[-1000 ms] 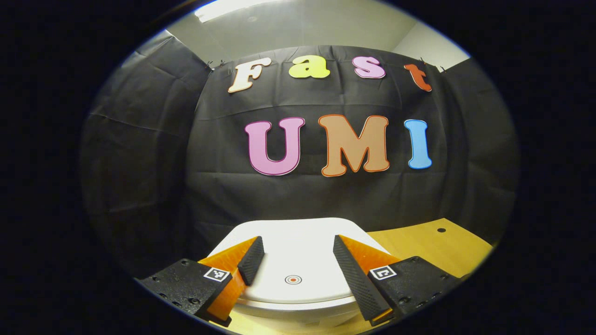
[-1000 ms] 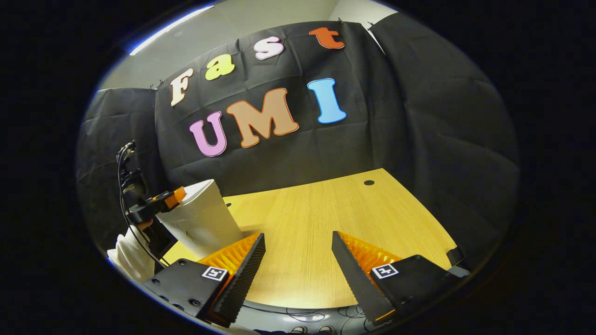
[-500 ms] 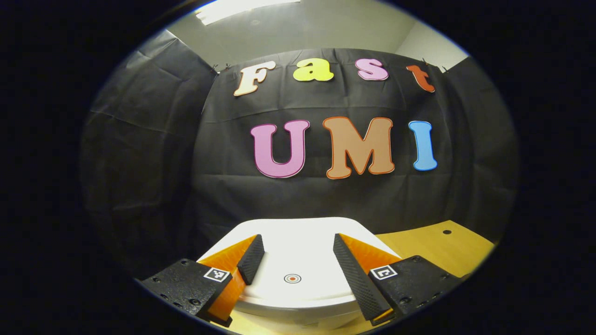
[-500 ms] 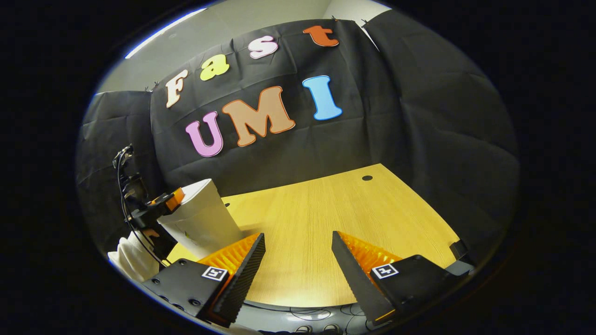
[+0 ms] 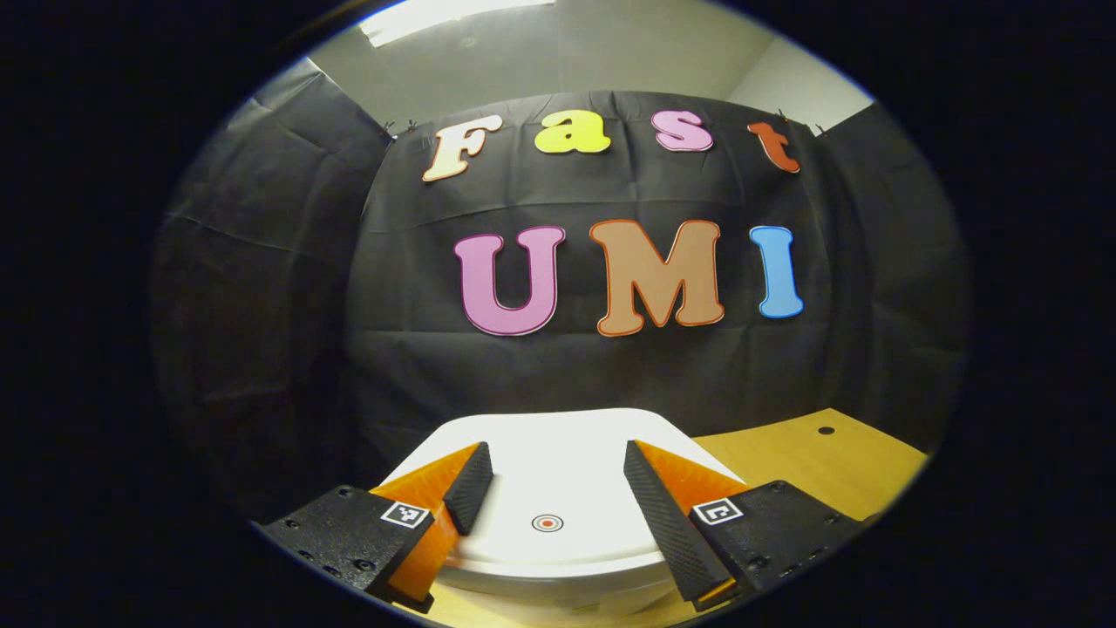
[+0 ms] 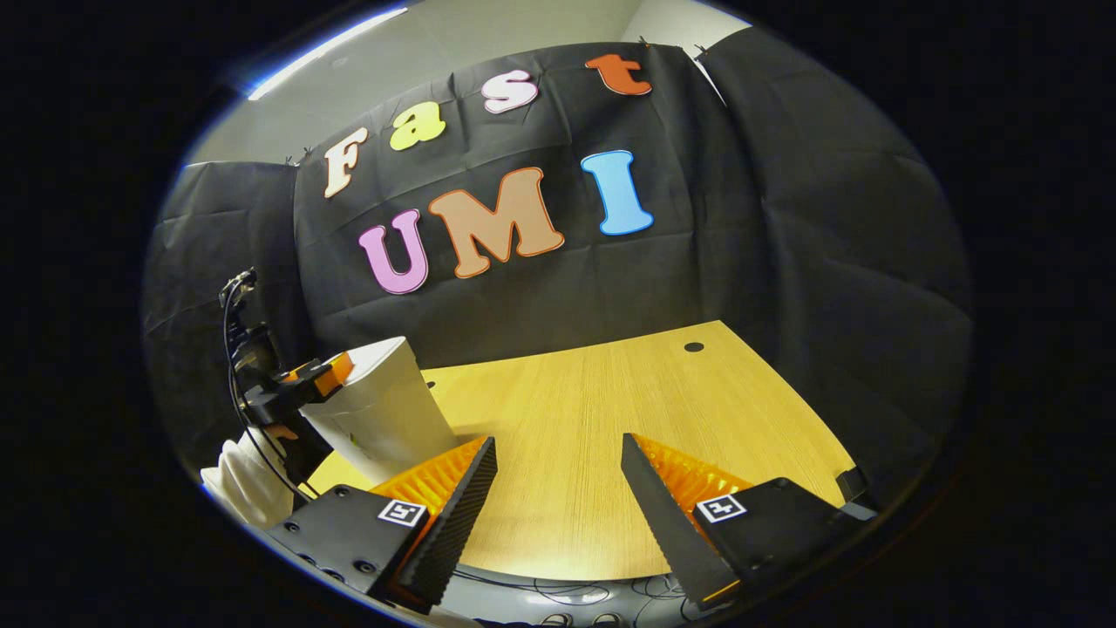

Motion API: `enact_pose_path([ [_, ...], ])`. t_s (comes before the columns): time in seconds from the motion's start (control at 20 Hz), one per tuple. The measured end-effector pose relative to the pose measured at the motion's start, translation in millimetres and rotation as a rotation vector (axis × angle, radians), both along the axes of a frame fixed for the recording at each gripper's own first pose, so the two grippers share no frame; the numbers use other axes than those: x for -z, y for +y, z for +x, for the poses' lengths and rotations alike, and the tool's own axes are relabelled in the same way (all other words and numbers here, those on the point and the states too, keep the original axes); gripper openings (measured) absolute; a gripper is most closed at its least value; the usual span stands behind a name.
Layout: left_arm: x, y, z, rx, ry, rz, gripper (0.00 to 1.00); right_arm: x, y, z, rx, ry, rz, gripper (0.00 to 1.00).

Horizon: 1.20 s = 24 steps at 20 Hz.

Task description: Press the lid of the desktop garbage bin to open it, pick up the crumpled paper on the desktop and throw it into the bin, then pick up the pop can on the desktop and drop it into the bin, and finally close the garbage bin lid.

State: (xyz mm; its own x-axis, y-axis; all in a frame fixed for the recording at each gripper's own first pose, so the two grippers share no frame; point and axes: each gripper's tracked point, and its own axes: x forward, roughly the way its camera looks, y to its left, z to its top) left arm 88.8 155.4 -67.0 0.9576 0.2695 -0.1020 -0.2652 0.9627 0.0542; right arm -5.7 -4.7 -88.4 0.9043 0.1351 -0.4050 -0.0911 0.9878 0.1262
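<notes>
White plastic sits under the left gripper (image 5: 551,471), whose fingers stand apart over the closed lid (image 5: 558,453) of the garbage bin (image 6: 384,410) at the desk's left edge. Well apart from it, the right gripper (image 6: 558,480) hangs with fingers spread above the bare wooden desk (image 6: 610,410), holding nothing.

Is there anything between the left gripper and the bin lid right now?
Nothing visible. In the left gripper view the left gripper hangs open right over the white bin lid, with only bare lid between its fingers. The right gripper view shows it at the bin's top edge.
</notes>
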Motion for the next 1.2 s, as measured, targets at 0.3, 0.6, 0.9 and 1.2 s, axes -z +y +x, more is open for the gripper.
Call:
enact_pose_path([
  [0.3, -33.5, 0.7, -6.9, -0.025, -0.073, 0.045, 0.92, -2.2, -3.9, -1.2, 0.018, -0.008, 0.007, 0.96],
  [0.6, -60.3, -31.4, -25.1, 0.03, -0.094, 0.01, 0.93, -13.8, -2.0, 4.6, 0.017, -0.044, 0.009, 0.96],
  [0.9, -56.1, -94.6, -70.8, 0.103, -0.092, -0.079, 0.93, -37.2, 17.2, 18.8, -0.002, -0.133, 0.028, 0.96],
  [1.2, -44.3, -117.5, -101.0, 0.111, -0.075, -0.222, 0.92, -52.0, 25.6, 19.5, -0.018, -0.194, 0.014, 0.94],
])
